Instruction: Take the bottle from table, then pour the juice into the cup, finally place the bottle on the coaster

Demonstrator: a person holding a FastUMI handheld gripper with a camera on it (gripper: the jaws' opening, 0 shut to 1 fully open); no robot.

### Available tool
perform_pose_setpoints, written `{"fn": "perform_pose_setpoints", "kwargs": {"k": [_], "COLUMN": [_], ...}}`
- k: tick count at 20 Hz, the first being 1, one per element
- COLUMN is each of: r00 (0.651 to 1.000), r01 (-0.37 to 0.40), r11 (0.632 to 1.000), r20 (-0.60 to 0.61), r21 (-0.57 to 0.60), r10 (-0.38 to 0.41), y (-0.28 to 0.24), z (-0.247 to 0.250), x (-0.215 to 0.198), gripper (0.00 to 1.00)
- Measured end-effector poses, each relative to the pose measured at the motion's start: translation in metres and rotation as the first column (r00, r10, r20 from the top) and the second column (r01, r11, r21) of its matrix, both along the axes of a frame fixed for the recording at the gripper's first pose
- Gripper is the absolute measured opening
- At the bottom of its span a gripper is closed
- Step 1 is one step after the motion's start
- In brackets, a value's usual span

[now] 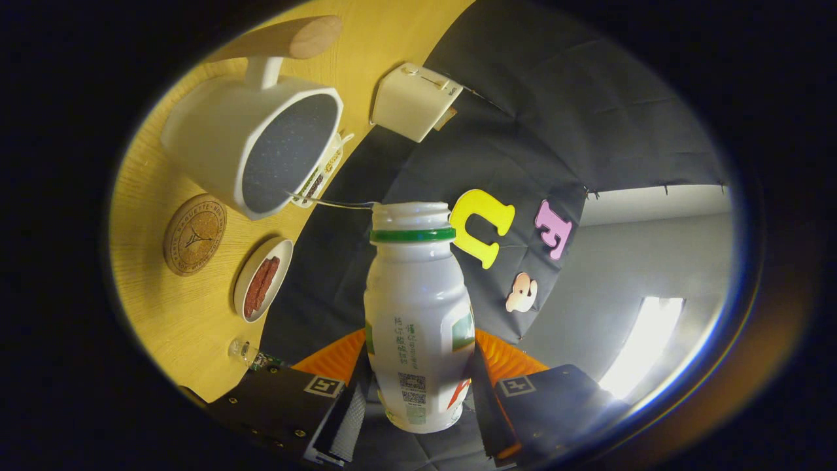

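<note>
A white plastic bottle (418,314) with a green neck ring and no cap sits between my fingers, and my gripper (418,383) is shut on its lower body. The whole scene looks rolled sideways, so the bottle's open mouth points level toward the white cup (261,147). That cup stands on the yellow wooden table (170,314), has a dark inside and a wood-tipped handle. A thin pale line runs from the bottle's mouth to the cup's rim. The round cork coaster (194,234) lies on the table right beside the cup.
A small white dish (263,288) with reddish strips lies next to the coaster, near the table's edge. A white box (415,101) stands beyond the cup. A small packet (322,171) lies against the cup, and a small clear object (242,351) sits by the table edge.
</note>
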State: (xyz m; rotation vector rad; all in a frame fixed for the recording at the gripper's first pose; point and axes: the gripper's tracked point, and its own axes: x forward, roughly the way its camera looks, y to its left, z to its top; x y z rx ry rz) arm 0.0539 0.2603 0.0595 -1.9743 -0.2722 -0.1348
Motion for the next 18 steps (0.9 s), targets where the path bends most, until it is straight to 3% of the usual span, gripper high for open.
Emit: {"fn": "perform_pose_setpoints", "kwargs": {"k": [18], "r00": [0.999], "r01": [-0.049], "r11": [0.983], "r20": [-0.003], "r21": [-0.177], "r10": [0.049], "y": [0.023], "z": [-0.017], "x": [-0.004], "gripper": [0.71]}}
